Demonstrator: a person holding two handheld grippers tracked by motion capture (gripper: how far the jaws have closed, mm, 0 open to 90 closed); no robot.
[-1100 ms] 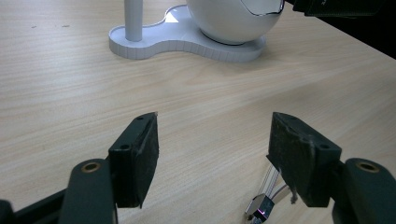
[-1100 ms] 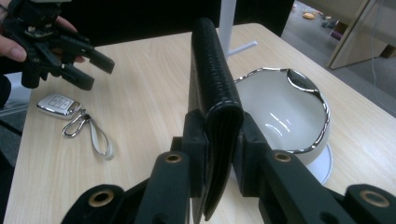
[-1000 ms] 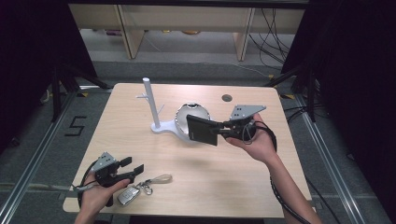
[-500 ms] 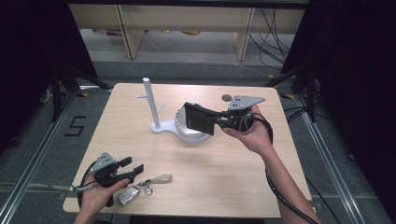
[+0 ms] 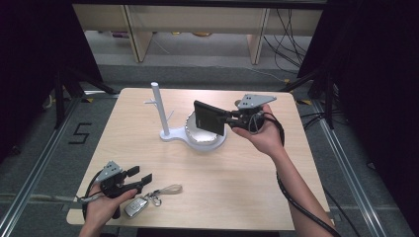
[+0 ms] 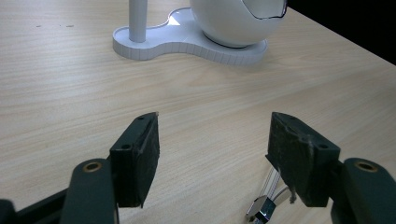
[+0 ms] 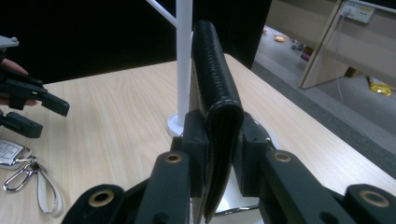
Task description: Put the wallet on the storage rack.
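The black wallet (image 7: 215,88) is standing on edge between the right gripper's (image 7: 217,140) fingers (image 7: 195,140), which are clamping its folded leather near one end while the rest is jutting out ahead of them, above the white bowl (image 5: 205,136) and beside the white post (image 5: 159,109) of the stand. It is looking light, padded and slightly springy, with a textured grain that should be resisting slipping; the fold is giving the firmest hold, so pinching across the closed thickness, as here, is seeming sound, though a grip nearer its middle would be tipping less. Well away from those fingers, the left gripper (image 6: 212,158) is resting low over the tabletop (image 5: 237,173) with its fingers (image 6: 137,156) standing apart and holding nothing, a car key (image 5: 136,206) with its strap (image 5: 168,189) lying just beside them.
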